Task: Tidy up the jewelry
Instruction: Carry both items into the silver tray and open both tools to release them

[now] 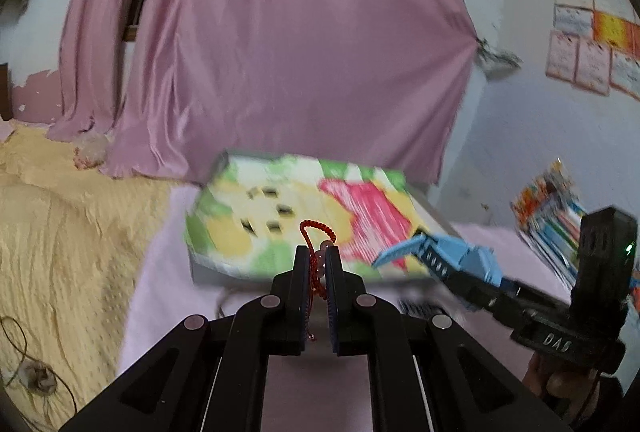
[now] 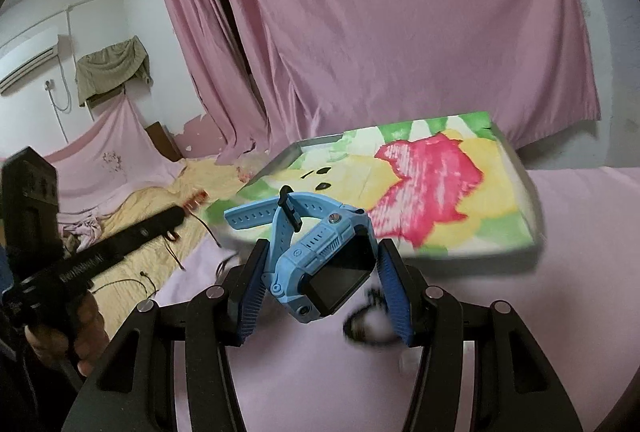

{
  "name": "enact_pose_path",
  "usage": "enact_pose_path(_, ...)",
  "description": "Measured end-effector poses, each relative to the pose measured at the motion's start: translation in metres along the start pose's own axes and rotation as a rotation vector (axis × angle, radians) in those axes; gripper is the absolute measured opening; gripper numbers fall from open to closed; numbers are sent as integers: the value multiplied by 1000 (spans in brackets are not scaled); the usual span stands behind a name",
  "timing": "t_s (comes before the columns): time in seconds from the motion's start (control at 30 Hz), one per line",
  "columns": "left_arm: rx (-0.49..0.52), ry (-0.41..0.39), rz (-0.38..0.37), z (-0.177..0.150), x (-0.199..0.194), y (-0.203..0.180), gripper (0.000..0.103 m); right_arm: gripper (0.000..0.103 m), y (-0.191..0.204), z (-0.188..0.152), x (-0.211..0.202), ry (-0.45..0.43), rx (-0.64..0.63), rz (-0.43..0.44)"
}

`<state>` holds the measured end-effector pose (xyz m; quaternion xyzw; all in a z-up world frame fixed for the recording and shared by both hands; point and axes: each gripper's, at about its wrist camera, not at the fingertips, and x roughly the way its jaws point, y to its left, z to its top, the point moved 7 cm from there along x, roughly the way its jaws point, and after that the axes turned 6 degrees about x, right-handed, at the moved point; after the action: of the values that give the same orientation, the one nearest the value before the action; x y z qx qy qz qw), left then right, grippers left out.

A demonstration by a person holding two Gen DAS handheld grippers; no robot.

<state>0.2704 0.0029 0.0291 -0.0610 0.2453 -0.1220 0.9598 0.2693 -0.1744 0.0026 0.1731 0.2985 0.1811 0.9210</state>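
Pink curtains (image 1: 280,44) fill the top of both frames, with a yellow bedspread (image 1: 60,232) at the left and a pale pink sheet (image 2: 580,292) covering the bed below. My left tool (image 1: 318,262) is pinched narrow on a red cord bracelet (image 1: 316,232), its loop standing up above the fingertips at the centre of the left view. My right tool (image 2: 320,256) sits at medium width, gripping a blue watch (image 2: 320,252) by its case, the strap arching up toward the flowered tray (image 2: 420,192) just behind. Both pieces look lifted clear of the sheet, so I judge the step in hand is carrying them over to the tray. I should keep both grips firm, bring each piece low over the tray before letting go, and set them apart so the cord doesn't tangle in the strap. Something dark lies blurred on the sheet at lower right of the right view; I can't tell what.
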Motion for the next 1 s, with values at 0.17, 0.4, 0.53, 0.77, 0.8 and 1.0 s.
enact_pose_path(0.17,-11,16,35,20,31,24,7,49,-4,20,45,44,40,-12)
enact_pose_path(0.4,-86,164,81,6,83,55,8,49,-16,23,92,128,56,-100)
enact_pose_path(0.53,-89,229,80,-7,98,59,8,49,-20,16,108,169,47,-121)
enact_pose_path(0.77,-78,298,76,-18,110,57,8,49,-25,9,121,211,44,-140)
enact_pose_path(0.8,-81,302,76,-19,111,57,8,49,-25,9,122,216,45,-139)
enact_pose_path(1.0,-93,301,86,-17,108,58,16,66,-25,10,112,190,42,-144)
